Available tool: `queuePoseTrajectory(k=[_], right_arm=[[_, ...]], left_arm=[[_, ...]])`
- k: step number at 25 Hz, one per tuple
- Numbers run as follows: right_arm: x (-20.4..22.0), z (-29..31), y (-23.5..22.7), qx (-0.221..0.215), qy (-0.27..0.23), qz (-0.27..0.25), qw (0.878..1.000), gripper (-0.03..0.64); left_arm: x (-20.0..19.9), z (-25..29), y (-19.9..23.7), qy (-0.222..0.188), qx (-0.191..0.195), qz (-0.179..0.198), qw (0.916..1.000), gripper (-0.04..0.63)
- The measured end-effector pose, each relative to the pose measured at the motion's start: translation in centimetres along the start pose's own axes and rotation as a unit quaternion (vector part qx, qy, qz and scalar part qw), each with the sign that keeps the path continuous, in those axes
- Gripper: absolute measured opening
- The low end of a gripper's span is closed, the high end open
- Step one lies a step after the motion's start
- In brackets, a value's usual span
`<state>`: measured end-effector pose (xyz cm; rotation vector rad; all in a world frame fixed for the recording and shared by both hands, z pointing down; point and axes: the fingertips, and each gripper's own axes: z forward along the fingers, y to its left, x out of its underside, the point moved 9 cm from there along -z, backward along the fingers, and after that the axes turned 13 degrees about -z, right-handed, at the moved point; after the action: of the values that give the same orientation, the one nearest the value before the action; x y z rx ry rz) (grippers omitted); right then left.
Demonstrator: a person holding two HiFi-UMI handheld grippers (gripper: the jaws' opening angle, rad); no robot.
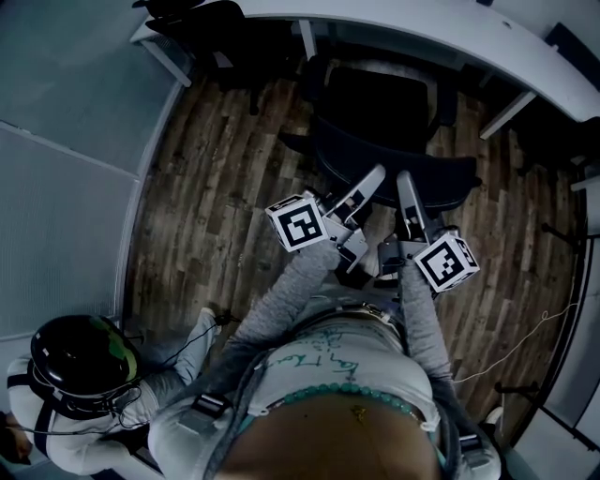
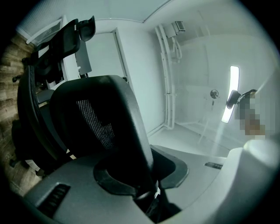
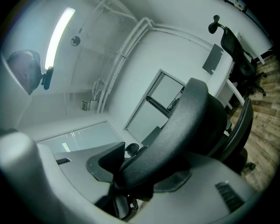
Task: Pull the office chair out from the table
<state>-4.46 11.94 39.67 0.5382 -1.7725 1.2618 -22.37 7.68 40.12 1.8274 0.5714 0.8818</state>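
The black office chair (image 1: 375, 108) stands at the curved white table (image 1: 422, 23), its seat partly under the edge. Both grippers hold the top rim of its backrest (image 1: 398, 169) from behind. In the head view my left gripper (image 1: 373, 178) clamps the rim left of centre and my right gripper (image 1: 406, 183) clamps it just beside. In the left gripper view my left gripper (image 2: 142, 173) is shut on the mesh backrest (image 2: 100, 118), whose edge runs between the pads. In the right gripper view my right gripper (image 3: 140, 173) is shut on the backrest's padded rim (image 3: 175, 127).
A second black chair (image 1: 202, 23) stands at the table's left end. A person in a dark helmet (image 1: 80, 361) crouches at lower left beside a grey wall panel (image 1: 56, 169). A thin cable (image 1: 525, 342) lies on the wood floor (image 1: 216, 187) at right.
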Motion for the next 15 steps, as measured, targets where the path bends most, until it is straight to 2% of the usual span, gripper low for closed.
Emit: queuePoseTrajectory(k=[3,15], right_arm=[[0.9,-0.7,1.1,0.002,-0.003,0.004,1.000,0.206],[0.3,-0.5,1.9,-0.004,-0.002,0.005,1.000,0.207]], left_arm=[[0.2,-1.4,-0.2,0.002,0.005,-0.003,1.0000,0.109],[-0.2,-1.5,-1.0,0.006,0.007,-0.010,0.9999,0.109]])
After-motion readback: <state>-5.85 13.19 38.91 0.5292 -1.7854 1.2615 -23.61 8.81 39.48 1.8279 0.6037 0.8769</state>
